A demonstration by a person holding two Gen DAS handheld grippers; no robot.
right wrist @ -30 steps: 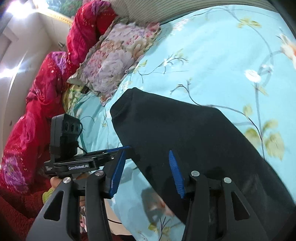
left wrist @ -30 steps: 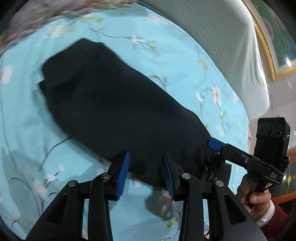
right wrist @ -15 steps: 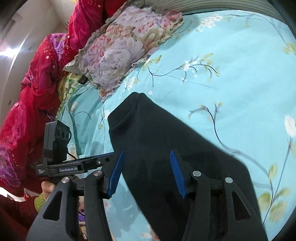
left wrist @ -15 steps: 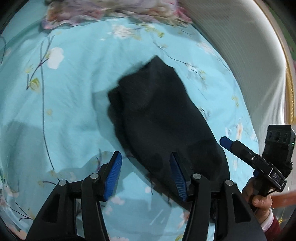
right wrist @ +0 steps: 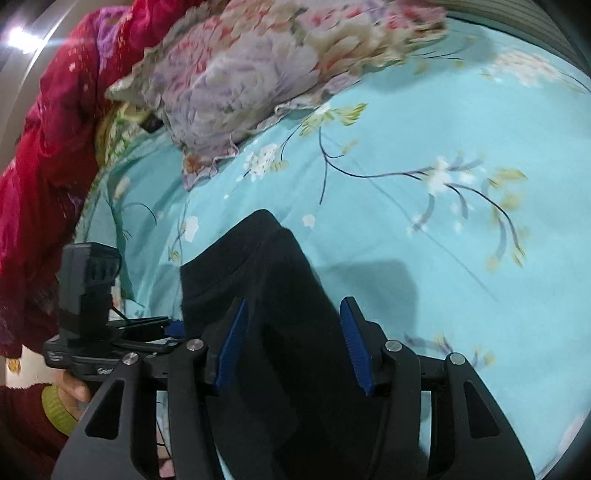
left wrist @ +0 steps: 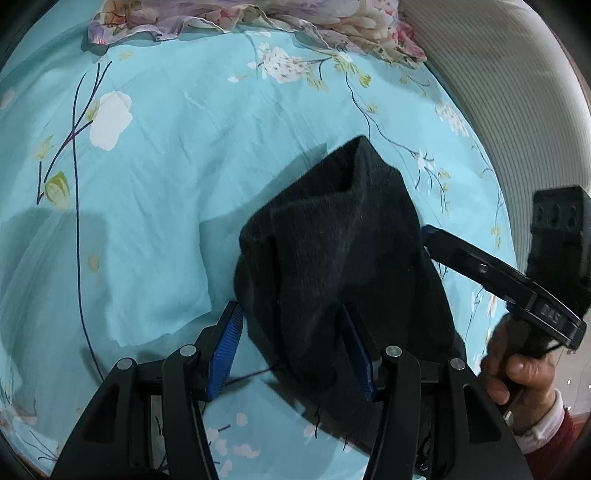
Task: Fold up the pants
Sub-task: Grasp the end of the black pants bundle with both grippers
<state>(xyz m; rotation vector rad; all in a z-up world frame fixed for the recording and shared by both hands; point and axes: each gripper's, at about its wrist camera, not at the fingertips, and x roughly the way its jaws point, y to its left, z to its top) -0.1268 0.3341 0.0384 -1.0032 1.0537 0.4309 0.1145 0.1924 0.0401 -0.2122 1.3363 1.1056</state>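
Note:
The black pants are a dark bundle over the turquoise floral bedsheet, raised at the near end. My left gripper has its jaws wide apart, with the pants' fabric draped between the blue pads; no clamping shows. The right gripper appears in the left wrist view at the pants' right edge, held by a hand. In the right wrist view the pants also hang between the spread jaws of my right gripper. The left gripper's body sits at the left of that view.
A floral pillow lies at the head of the bed, also in the left wrist view. A red quilt is bunched at the left. A ribbed white headboard borders the bed on the right.
Both grippers have moved toward the pillow end, carrying the pants' near end with them. The long flat pants have become a shorter, bunched, doubled-over shape.

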